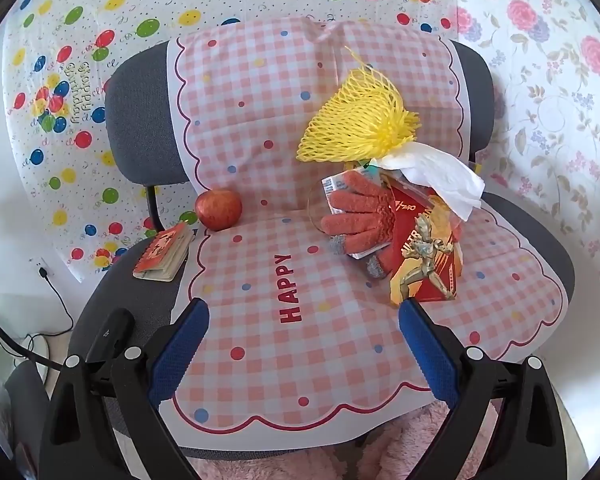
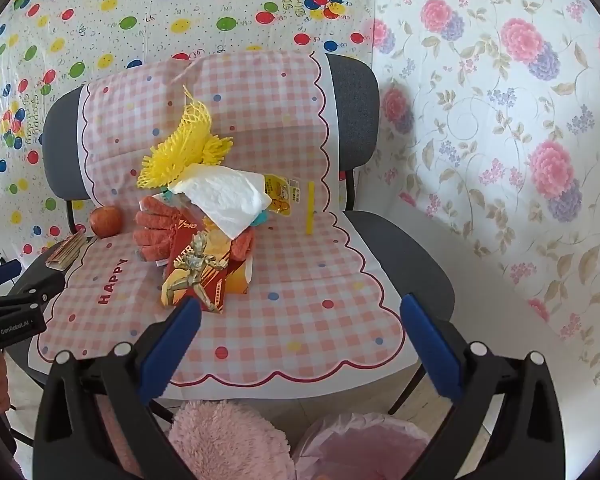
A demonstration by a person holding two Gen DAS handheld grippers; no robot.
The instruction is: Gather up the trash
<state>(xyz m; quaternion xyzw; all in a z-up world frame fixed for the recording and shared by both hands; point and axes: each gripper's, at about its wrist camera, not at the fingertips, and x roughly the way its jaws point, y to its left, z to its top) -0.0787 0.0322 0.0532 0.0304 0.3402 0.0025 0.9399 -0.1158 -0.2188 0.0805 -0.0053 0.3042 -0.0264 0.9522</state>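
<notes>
One grey padded chair [image 1: 140, 128] under glossy pink gingham cover [image 1: 284, 360]. Trash heap on seat, right of centre: one yellow foam net [image 1: 356, 120], one crumpled white tissue [image 1: 440, 180], one red glossy card pack [image 1: 424, 268], one fuzzy orange glove [image 1: 356, 224]. One round red apple [image 1: 219, 209], one small booklet [image 1: 164, 254] at left. Left tongs [image 1: 304, 312] and right tongs [image 2: 300, 308] both spread wide, gripping nothing, hovering level before seat edge
</notes>
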